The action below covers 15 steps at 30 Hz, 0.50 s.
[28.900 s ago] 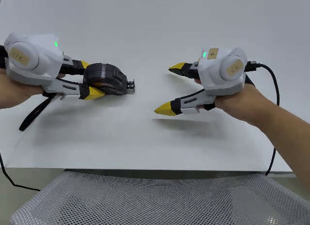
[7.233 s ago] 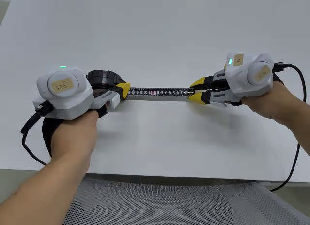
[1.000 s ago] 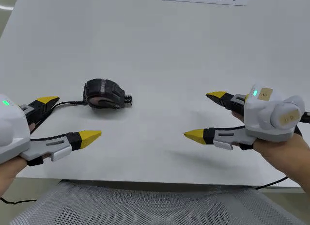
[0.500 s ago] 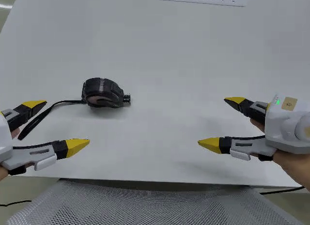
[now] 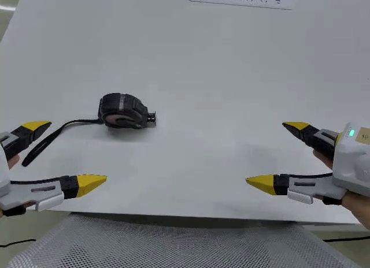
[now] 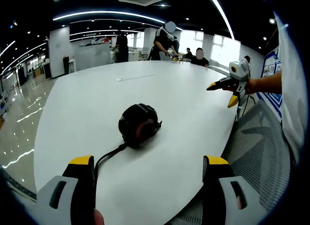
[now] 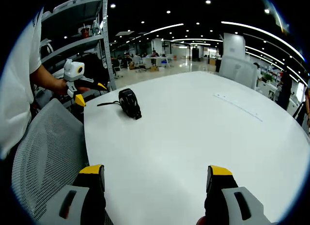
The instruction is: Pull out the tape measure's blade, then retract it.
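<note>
Tape measure (image 5: pixel 122 111) lies left of centre on the table (image 5: pixel 219 77), blade in. Head view: left gripper (image 5: pixel 72 152) and right gripper (image 5: pixel 270 153) at the near edge, jaws wide apart, empty. Left gripper view: people (image 6: pixel 164 40) beyond the table. Right gripper view: shelving (image 7: pixel 82 38) further left.

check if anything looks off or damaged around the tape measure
Nothing stands out. The tape measure lies on the white table with its blade wound in, the end hook sitting at the case mouth, and its black strap trails loose beside it. The left gripper and right gripper are open, clear of it.
</note>
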Available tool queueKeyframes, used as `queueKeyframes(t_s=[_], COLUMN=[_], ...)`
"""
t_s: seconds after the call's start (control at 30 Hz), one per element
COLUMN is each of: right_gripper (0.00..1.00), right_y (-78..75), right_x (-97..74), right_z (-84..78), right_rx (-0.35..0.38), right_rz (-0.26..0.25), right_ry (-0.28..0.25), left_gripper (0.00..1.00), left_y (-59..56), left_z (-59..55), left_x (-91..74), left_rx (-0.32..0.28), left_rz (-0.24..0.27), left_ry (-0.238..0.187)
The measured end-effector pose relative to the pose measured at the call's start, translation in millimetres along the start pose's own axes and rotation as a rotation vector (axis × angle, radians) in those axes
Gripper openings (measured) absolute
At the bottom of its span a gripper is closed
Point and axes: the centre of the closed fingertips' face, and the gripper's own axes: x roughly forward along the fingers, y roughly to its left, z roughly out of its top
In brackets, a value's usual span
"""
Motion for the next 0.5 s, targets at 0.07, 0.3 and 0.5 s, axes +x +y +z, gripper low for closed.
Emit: queueKeyframes(t_s=[0.07, 0.3, 0.5], right_gripper=[0.87, 0.9, 0.9], right_y=[-0.6, -1.7, 0.5], right_x=[-1.1, -4.7, -6.8], right_z=[0.4, -0.4, -2.7], right_rx=[0.006, 0.014, 0.022], right_rz=[-0.005, -0.018, -0.022], right_ry=[-0.005, -0.008, -0.008], left_gripper=[0.92, 0.97, 0.98], left_y=[-1.5, -4.9, -7.0], left_z=[0.4, 0.5, -1.0], left_x=[-0.1, -1.3, -2.2], left_rx=[-0.005, 0.021, 0.036], left_rz=[-0.008, -0.008, -0.011], left_ry=[-0.004, -0.005, 0.004])
